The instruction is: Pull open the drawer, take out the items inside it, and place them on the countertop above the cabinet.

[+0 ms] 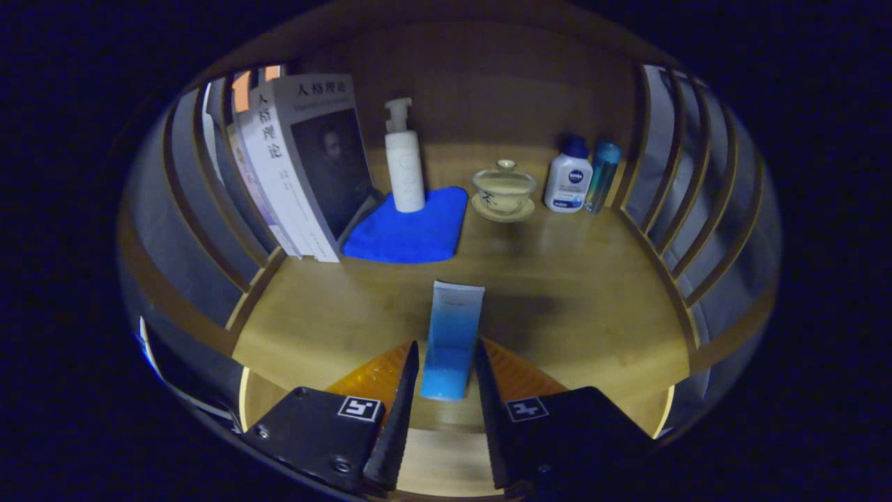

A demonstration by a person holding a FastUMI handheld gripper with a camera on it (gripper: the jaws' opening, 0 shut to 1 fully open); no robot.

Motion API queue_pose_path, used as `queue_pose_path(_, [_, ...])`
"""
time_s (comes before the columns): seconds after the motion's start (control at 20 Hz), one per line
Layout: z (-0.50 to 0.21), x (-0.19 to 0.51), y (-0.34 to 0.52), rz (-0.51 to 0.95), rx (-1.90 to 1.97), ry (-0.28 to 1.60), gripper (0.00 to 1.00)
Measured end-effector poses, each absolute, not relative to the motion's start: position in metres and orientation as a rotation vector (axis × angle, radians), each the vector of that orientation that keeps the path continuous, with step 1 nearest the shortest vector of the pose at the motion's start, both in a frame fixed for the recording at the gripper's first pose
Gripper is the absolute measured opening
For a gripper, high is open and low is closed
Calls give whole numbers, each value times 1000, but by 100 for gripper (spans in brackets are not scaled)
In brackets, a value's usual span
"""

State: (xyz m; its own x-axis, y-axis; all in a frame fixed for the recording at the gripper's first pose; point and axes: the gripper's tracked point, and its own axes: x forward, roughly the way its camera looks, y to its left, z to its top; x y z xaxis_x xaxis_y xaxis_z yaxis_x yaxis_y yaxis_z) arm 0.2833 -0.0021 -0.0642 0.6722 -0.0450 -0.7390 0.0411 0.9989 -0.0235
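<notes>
Now the gripper (446,380) has its 2 fingers clamped on the flat blue-and-white squeeze tube (451,341), holding it over the front edge of the wooden countertop (585,293). To place it well, I would lower it onto the bare wood ahead, short of the folded blue cloth (411,230) and the lidded ceramic tea bowl (504,189), and part the fingers only once it rests there. The tube's lower end is hidden behind the fingers, so whether it touches the wood is unclear.
</notes>
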Motion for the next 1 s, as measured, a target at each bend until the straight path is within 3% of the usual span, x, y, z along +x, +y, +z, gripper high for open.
queue_pose_path(0.25, [-26, 237, 15, 15, -12, 753, 79])
queue_pose_path(0.85, [8, 102, 52, 133, -8, 475, 80])
queue_pose_path(0.9, [9, 93, 52, 139, -7, 443, 83])
queue_pose_path(1.0, [3, 73, 47, 129, -20, 421, 100])
